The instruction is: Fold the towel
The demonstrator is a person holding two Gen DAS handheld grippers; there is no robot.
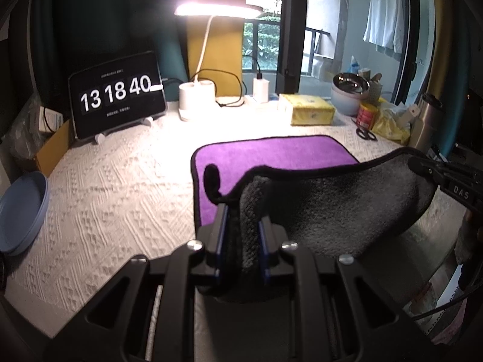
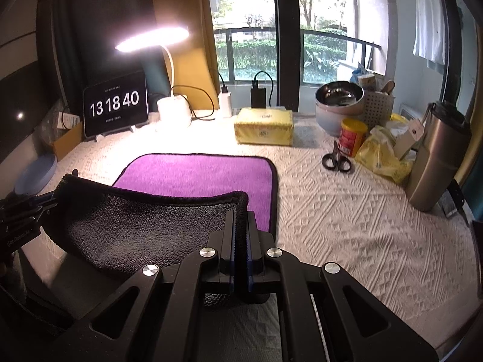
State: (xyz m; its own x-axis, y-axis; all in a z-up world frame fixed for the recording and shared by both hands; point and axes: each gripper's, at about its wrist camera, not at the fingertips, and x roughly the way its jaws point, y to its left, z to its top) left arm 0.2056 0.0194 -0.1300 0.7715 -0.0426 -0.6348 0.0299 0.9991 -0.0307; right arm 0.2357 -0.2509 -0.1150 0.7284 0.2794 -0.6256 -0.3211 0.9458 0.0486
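Nearest the cameras, both tools have hold of the towel [image 1: 317, 208]. The left gripper [image 1: 240, 211] has its jaws closed onto a bunched near corner, grey underside showing between the blue pads. The right gripper [image 2: 240, 223] is clamped tight on the opposite near corner, with only a sliver of fabric in the gap.

Between them the near edge hangs lifted in a sagging arc, black-bound hem uppermost. Beyond it the purple face lies flat on the white textured tabletop [image 2: 347, 226], its far hem running roughly parallel to the back edge.

Judgement: the step in hand is carrying the near edge over to the far hem. To do it well, keep both corners level and drawn apart (the sag invites a crooked crease), then lay them down corner on corner.

Further back, scissors [image 2: 336, 160] lie toward the right edge, well apart from the towel. A yellow tissue pack [image 2: 264, 126], lamp [image 2: 152, 37] and clock display [image 2: 115, 107] line the back edge.
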